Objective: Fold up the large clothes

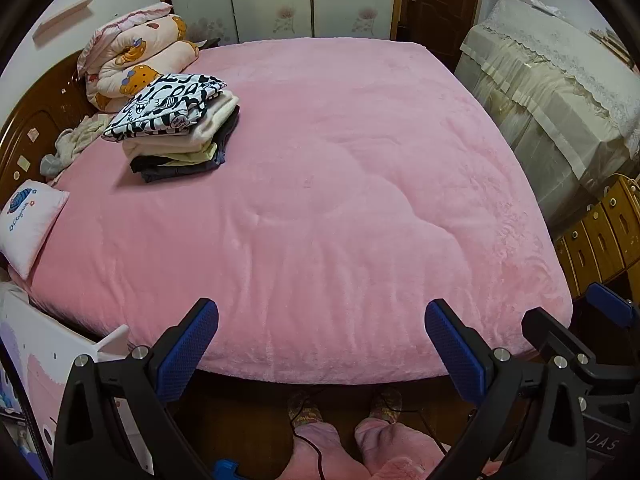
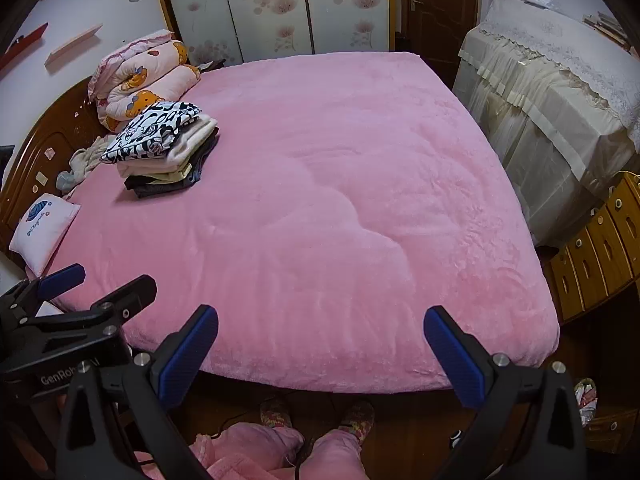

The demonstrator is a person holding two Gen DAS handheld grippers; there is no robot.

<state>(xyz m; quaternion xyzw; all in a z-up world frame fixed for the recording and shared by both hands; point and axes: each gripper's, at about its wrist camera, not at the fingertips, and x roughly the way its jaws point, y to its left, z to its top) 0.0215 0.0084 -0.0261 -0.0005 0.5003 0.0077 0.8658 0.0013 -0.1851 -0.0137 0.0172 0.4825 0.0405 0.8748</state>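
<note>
Two grippers hang over the near edge of the bed [image 1: 320, 208], both spread wide with nothing between their blue pads: the left gripper [image 1: 322, 344] and the right gripper [image 2: 321, 346] each look down on bare pink blanket, and each shows at the edge of the other's view. The folded clothes sit in a stack [image 1: 180, 136] toward the far left of the bed, near the headboard [image 1: 36, 128], with a black-and-white patterned piece on top; the stack lies well apart from both grippers. Just beyond it, against the headboard, lies a loose, crumpled pale garment [image 1: 76, 144] (perhaps the next piece to fold, though that is a guess). No garment is spread out on the blanket, so the moment reads as a pause between pieces: one fold finished and stacked, the next not yet begun. The next move would call for a long reach across to the far left to pick up the loose garment, then drawing it onto the open middle of the bed and laying it flat.
</note>
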